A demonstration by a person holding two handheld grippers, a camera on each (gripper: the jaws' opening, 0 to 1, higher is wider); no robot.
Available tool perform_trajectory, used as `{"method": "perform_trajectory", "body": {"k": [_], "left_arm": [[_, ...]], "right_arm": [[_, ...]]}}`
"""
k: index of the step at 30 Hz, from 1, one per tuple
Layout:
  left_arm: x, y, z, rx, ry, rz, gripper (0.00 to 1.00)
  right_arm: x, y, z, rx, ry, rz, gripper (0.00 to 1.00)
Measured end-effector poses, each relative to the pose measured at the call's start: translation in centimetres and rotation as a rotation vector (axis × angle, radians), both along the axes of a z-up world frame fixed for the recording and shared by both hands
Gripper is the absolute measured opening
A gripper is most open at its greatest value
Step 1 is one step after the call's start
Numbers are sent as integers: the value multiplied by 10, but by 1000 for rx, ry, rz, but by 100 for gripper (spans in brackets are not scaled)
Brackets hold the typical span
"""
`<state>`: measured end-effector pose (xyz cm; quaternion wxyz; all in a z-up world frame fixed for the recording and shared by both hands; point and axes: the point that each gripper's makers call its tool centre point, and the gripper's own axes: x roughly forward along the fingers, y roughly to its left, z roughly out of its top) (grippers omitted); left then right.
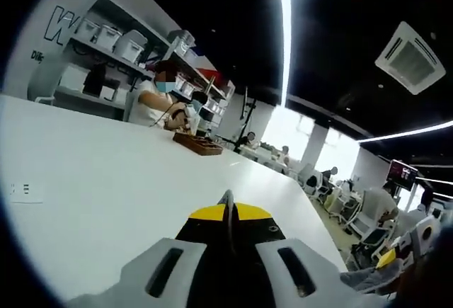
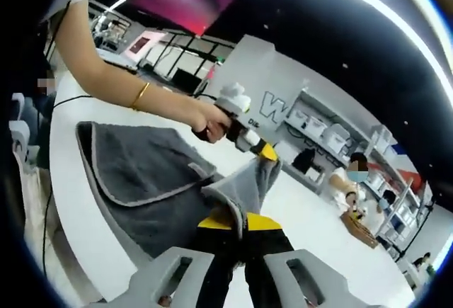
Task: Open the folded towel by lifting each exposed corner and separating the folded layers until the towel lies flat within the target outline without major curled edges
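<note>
A dark grey towel (image 2: 141, 173) with a paler border lies folded on the white table (image 2: 78, 202). One corner flap (image 2: 251, 180) is lifted off the lower layer, and my right gripper (image 2: 243, 221) is shut on it, cloth running between its yellow tips. The left gripper (image 2: 267, 151), held in a person's hand (image 2: 209, 120), hovers just beyond the raised flap's top edge. In the left gripper view the left gripper (image 1: 228, 209) has its yellow-tipped jaws pressed together, pointing over the bare table (image 1: 106, 180) away from the towel.
The table's near edge (image 2: 60, 230) runs close beside the towel, with a cable below it. At the table's far end a seated person (image 1: 159, 99) works by a brown tray (image 1: 198, 143). Shelves with white boxes (image 1: 113, 39) line the wall. A small label (image 1: 25, 191) lies on the table.
</note>
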<state>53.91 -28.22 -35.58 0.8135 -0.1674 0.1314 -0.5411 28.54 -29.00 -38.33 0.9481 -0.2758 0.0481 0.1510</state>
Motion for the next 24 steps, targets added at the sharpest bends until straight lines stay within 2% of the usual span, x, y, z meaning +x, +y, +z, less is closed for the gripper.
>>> {"method": "perform_trajectory", "body": {"k": [7, 12, 20, 24], "left_arm": [[0, -9, -17, 9, 34, -3, 1], [0, -15, -25, 13, 53, -8, 1], [2, -24, -33, 7, 90, -9, 1], [0, -34, -31, -3, 95, -22, 1]], "right_arm": [[3, -11, -17, 123, 45, -17, 0], [2, -13, -23, 167, 61, -13, 0], [0, -20, -32, 251, 86, -23, 0], [-1, -27, -32, 297, 87, -42, 0]]}}
